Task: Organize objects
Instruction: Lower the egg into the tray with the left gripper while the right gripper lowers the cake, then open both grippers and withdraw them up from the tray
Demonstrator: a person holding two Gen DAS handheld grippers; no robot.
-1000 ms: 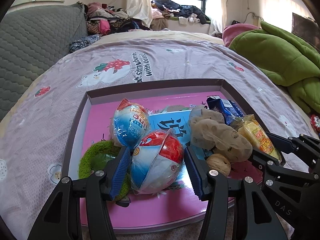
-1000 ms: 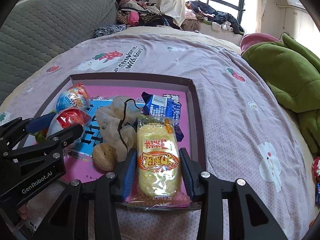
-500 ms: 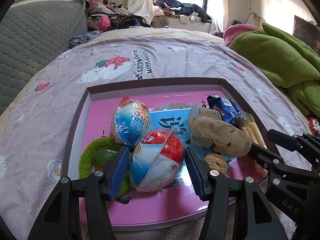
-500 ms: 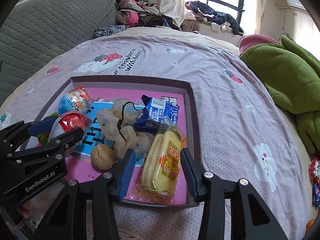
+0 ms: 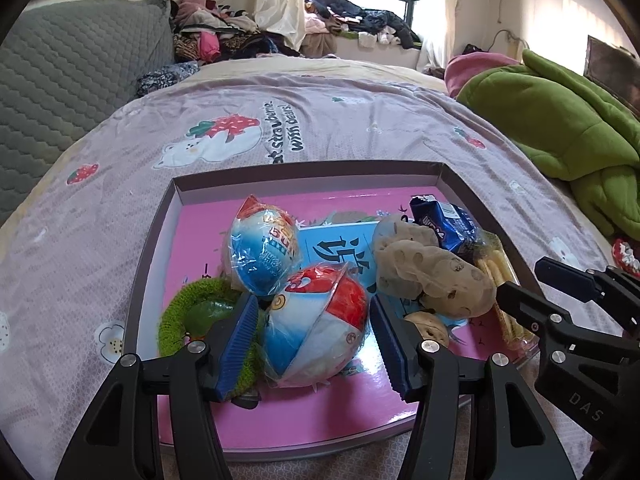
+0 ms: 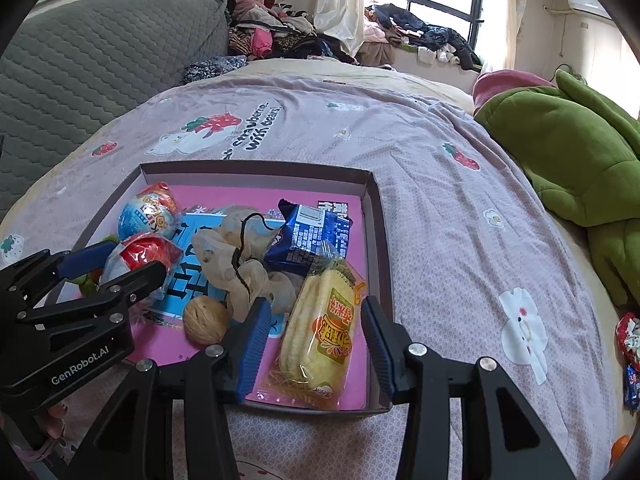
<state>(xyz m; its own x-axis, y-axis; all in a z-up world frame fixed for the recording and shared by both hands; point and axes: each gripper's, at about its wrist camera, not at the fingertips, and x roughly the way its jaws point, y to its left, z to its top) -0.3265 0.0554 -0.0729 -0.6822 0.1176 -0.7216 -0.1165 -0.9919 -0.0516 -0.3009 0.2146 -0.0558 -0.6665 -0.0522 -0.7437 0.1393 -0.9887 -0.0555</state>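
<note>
The left gripper [image 5: 312,344] is wide open around a red ball [image 5: 320,332] in the box [image 5: 304,170] on the bed [image 6: 460,208]. The right gripper [image 6: 316,344] is open around a yellow snack [image 6: 320,332] by the box's right edge.

- The left gripper [image 5: 314,344] is a black frame of angular, open-cut struts, with round silver screw heads at its joints.
- Its jaws carry blue ribbed pads on their inner faces.
- Seen from the right wrist camera, its side bears the white marking "GenRobot.AI".
- The right gripper [image 6: 316,344] has the same build: black struts, silver screws, blue ribbed pads.
- Seen from the left wrist camera, its black body shows the letters "DAS".
</note>
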